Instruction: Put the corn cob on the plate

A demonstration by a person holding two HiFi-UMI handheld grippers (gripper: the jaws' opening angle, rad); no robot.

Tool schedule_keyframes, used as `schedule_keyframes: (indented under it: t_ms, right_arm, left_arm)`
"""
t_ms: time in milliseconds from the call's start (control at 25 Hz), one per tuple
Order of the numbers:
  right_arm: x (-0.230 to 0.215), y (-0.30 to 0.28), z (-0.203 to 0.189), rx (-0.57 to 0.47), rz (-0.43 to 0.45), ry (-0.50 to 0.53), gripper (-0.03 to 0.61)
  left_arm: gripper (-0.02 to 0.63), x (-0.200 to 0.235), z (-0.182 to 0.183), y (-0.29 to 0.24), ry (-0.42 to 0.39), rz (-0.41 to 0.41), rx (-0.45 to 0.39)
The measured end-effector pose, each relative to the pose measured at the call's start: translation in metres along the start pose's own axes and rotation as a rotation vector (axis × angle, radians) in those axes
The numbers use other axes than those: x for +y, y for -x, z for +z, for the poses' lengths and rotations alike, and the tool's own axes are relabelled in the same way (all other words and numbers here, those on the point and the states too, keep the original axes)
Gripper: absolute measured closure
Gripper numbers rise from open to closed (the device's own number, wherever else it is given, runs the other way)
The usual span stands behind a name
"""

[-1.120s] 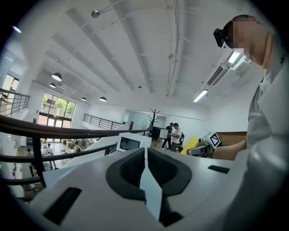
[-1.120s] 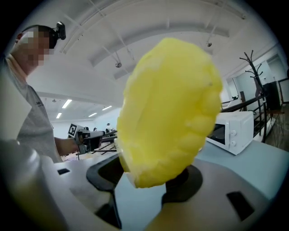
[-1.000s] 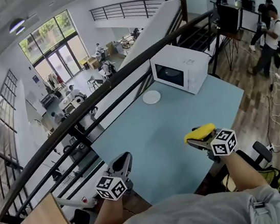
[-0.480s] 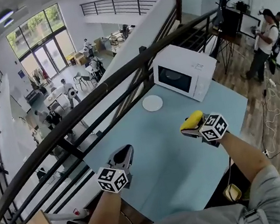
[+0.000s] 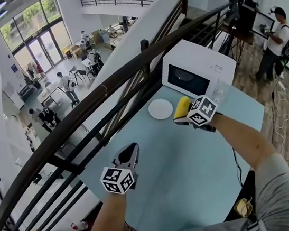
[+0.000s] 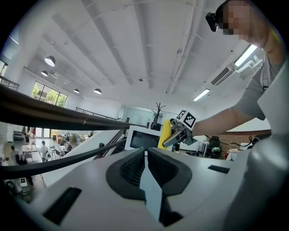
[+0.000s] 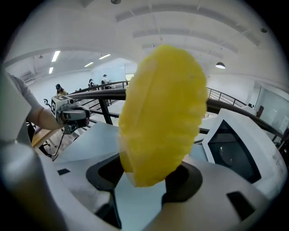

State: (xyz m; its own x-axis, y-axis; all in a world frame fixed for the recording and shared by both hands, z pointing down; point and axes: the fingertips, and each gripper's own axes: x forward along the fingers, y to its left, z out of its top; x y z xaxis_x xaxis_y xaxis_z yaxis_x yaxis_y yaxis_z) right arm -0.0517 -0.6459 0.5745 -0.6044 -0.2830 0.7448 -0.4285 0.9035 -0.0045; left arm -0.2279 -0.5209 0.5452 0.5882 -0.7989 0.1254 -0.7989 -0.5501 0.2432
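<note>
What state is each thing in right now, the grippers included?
right gripper: shut on the corn cob
left gripper: shut, empty
corn cob: held aloft, not yet on the plate
plate: empty, lying flat
microwave: door closed

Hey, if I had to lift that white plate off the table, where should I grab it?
Probably its rim on the near side: the plate lies flat on the table, so only the edge offers purchase, and the microwave crowds the far right side. Come in low.
</note>
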Motion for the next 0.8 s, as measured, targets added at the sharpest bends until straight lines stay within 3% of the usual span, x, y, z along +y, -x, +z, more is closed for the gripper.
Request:
schedule_keyframes:
  t_ms: [280,520,800]
  right_arm:
    - [-0.059,-0.086,-0.006,0.143,0.013,0.038,0.314]
    - [-0.102,-0.13,-0.009,0.195,-0.01,0.021,0.314]
    - [-0.113,-0.161,-0.027,0.257,0.024,0.007,0.314]
  left_arm:
    - [0.577,0.04,-0.025,-0.045,0.003,0.0,0.005]
    - [0.577,0.06,-0.041,-0.077,0.017,0.002,-0.006]
    - [0.577,0.055,-0.051,-0.101,0.002,-0.035,-0.009]
